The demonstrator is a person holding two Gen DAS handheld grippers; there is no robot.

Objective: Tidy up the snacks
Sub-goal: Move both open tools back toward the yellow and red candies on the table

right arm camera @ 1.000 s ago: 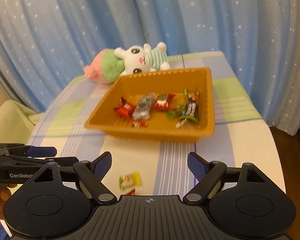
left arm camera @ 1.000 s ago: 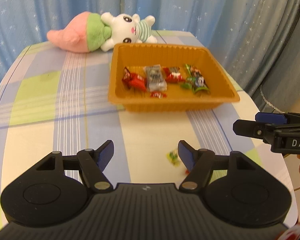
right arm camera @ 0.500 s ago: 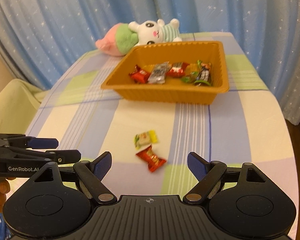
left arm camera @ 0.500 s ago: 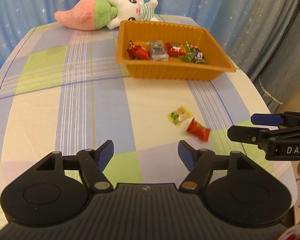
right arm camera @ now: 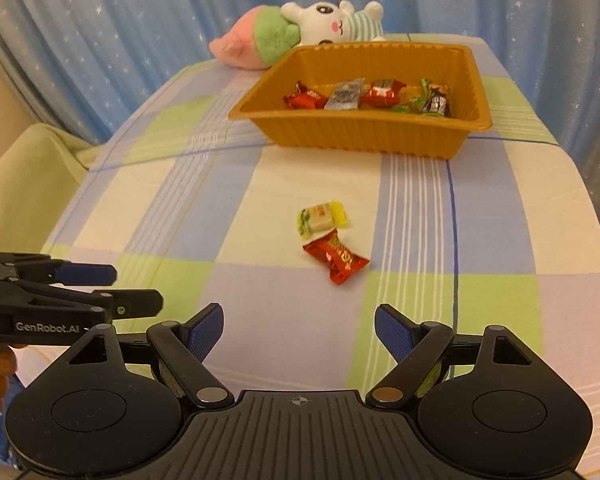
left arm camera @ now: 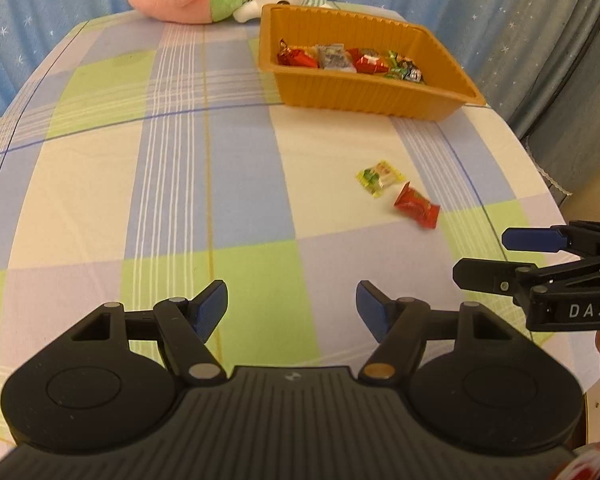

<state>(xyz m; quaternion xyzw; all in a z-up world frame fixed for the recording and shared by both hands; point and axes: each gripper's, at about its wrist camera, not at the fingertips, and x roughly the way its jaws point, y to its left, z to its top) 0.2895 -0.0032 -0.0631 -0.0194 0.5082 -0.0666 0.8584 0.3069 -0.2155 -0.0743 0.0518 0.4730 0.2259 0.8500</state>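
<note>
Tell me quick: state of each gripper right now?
Left gripper: open, holding nothing.
Right gripper: open, holding nothing.

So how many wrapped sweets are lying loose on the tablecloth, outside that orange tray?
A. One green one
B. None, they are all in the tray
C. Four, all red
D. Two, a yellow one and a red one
D: a yellow sweet and a red sweet lie side by side on the checked tablecloth, in front of the orange tray, which holds the rest.
</note>
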